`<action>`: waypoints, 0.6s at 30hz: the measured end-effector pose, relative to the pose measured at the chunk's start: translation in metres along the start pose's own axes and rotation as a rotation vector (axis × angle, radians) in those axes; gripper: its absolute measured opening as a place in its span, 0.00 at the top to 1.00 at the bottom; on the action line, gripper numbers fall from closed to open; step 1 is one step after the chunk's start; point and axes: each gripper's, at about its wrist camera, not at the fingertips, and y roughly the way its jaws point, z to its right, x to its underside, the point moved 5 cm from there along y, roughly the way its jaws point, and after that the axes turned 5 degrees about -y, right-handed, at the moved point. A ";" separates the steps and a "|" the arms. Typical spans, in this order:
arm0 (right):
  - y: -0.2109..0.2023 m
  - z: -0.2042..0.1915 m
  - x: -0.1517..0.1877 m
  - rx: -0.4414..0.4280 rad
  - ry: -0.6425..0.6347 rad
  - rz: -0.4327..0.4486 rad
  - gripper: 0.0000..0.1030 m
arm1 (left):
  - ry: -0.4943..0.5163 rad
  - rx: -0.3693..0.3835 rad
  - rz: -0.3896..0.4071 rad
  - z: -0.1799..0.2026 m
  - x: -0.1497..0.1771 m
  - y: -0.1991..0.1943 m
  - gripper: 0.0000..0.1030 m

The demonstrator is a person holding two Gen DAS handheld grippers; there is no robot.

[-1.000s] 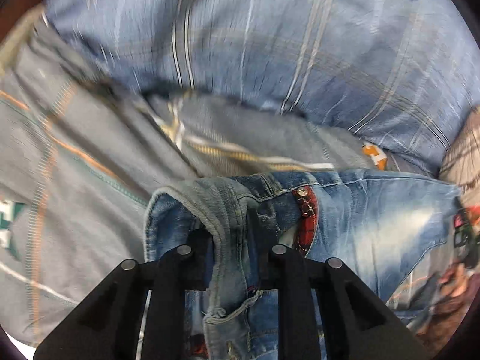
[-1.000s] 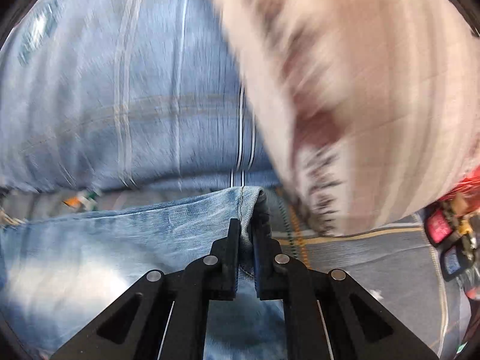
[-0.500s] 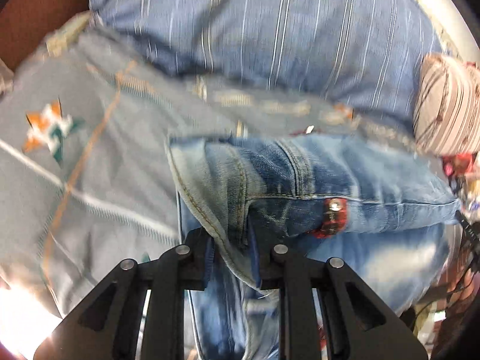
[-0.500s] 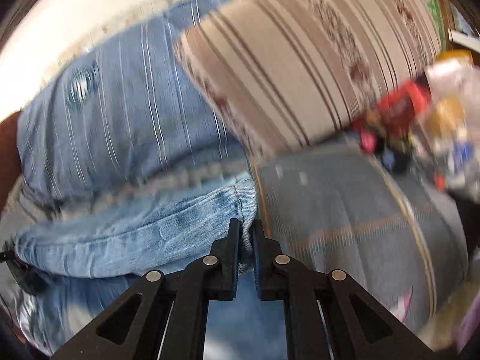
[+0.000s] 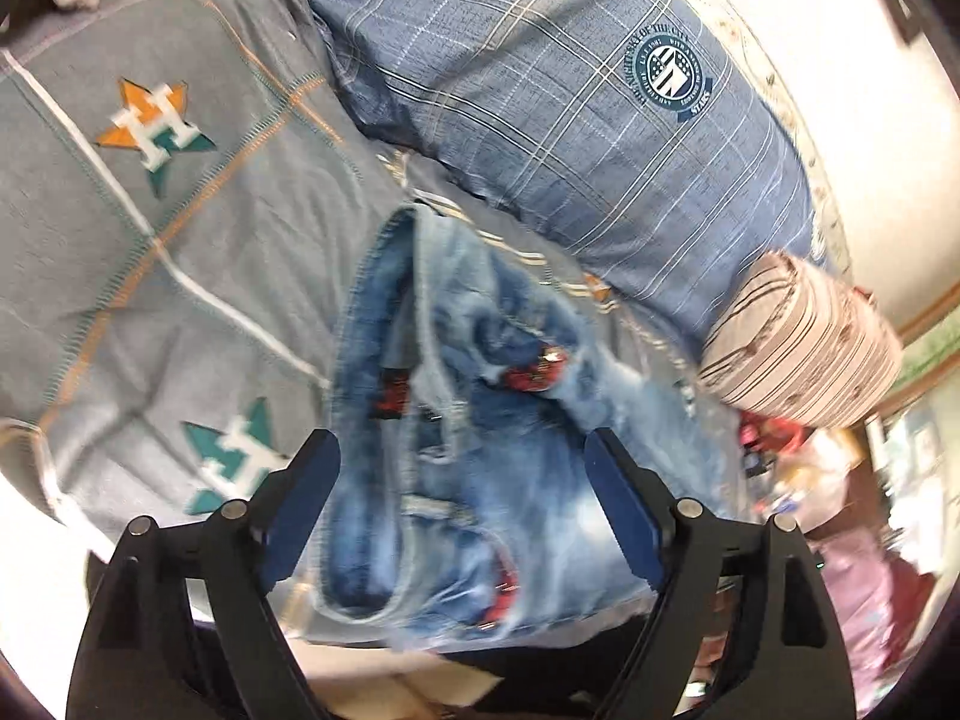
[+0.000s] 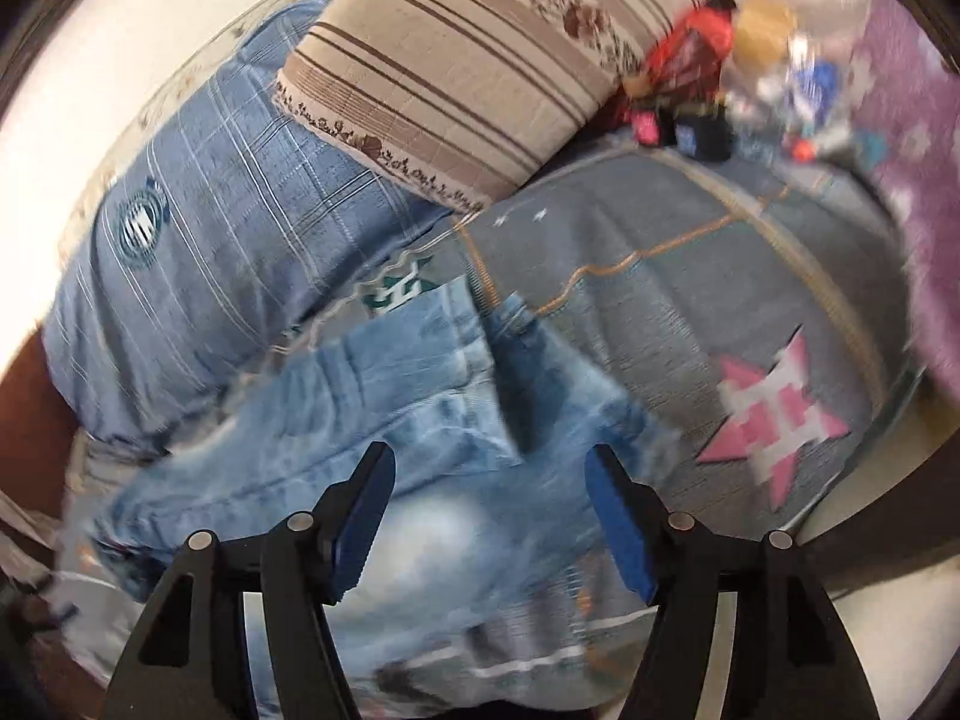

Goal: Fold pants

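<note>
The pants, faded blue jeans with red patches, lie in a folded heap on a grey bedspread patterned with stars, just below a blue plaid pillow and a striped beige pillow. The left gripper has just been opening; its jaws stand spread above the denim, pressing nothing. The right gripper has likewise just been opening, spread wide over the jeans' edge, holding nothing.

My jeans are faded light-blue denim with red plaid patches. My bedspread is grey, orange-stitched, with orange, teal and pink stars. 1 pillow is blue plaid, the other beige with brown stripes.
</note>
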 end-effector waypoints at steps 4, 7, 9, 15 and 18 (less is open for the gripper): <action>0.031 -0.019 0.005 -0.165 0.139 -0.110 0.32 | -0.116 -0.018 -0.115 -0.006 -0.005 0.041 0.18; 0.048 -0.031 0.014 -0.232 0.216 -0.181 0.32 | -0.285 0.011 -0.150 -0.030 -0.014 0.050 0.18; 0.054 -0.033 0.023 -0.280 0.281 -0.224 0.32 | -0.347 0.000 -0.128 -0.039 -0.023 0.044 0.18; 0.071 -0.024 0.027 -0.286 0.395 -0.242 0.26 | -0.268 -0.044 -0.154 -0.017 -0.035 0.076 0.18; 0.084 -0.017 0.024 -0.280 0.496 -0.258 0.22 | -0.261 -0.032 -0.214 -0.012 -0.039 0.108 0.18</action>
